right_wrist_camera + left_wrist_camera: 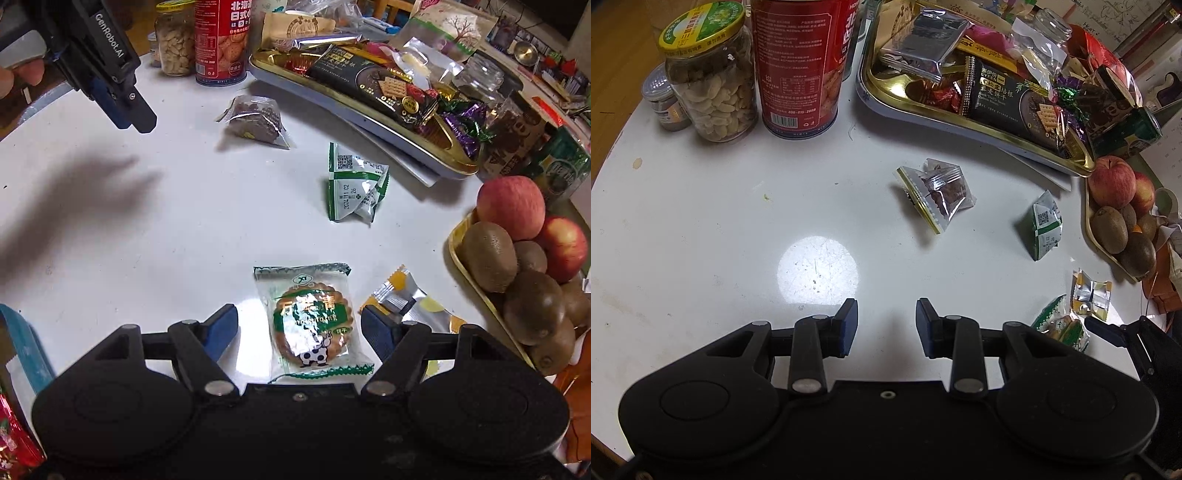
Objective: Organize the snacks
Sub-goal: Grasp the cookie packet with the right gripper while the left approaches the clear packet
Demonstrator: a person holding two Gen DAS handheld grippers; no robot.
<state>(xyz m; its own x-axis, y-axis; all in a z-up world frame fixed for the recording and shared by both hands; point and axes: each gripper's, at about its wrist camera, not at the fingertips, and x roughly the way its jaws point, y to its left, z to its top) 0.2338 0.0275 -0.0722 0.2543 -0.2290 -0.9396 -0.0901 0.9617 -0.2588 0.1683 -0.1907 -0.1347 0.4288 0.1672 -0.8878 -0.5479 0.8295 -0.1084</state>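
Right gripper (299,325): jaws stood wide, the cookie packet (314,321) lying flat on the surface (147,229) between them, pads not touching it. Left gripper (886,325): jaws partly parted, empty, over bare surface. Ahead, beyond both: loose packets, then the tray (369,122).

Home: cluttered dining table (701,221), snack tray (960,122), fruit (511,212).

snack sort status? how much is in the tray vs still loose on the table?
Done: gold tray already heaped with packets. In hand: nothing; the open right gripper straddles the round biscuit pack, the left gripper is empty. Left: that pack, the brown snack bag, green-white wrapper and yellow-silver packet.
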